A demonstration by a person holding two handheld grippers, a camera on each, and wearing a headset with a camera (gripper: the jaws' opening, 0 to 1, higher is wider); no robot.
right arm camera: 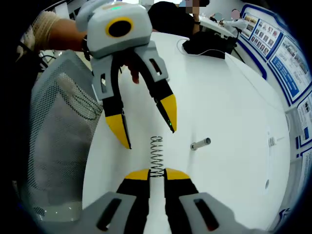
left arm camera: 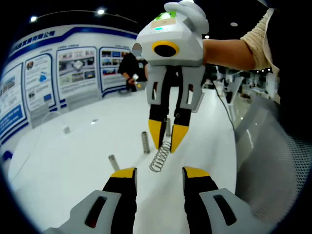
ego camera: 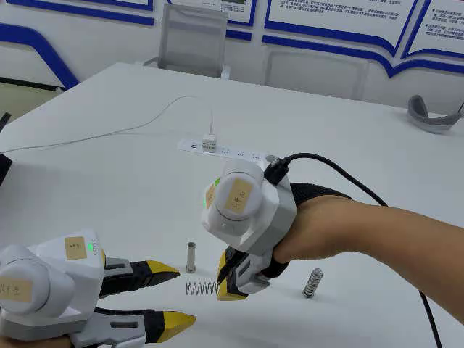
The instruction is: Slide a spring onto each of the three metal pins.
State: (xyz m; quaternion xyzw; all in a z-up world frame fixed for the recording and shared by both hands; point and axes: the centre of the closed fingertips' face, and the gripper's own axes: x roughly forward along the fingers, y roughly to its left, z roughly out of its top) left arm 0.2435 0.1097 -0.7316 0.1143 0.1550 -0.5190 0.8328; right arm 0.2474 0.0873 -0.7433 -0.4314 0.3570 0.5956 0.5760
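One spring [ego camera: 201,288] end I'm pinching in my right gripper [ego camera: 226,290] beside the pin [ego camera: 191,257]; left gripper [ego camera: 185,296] idling open; thin end-grip probably risking it flexing, popping loose

Spring [left arm camera: 160,157] end between right gripper [left arm camera: 166,140] fingers [left arm camera: 156,130], opposite wide-apart left gripper [left arm camera: 160,171].

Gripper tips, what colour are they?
Yellow, clearest on the fingertips in the right gripper view.

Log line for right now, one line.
right gripper: shut on spring | left gripper: open, empty | pin: upright, bare
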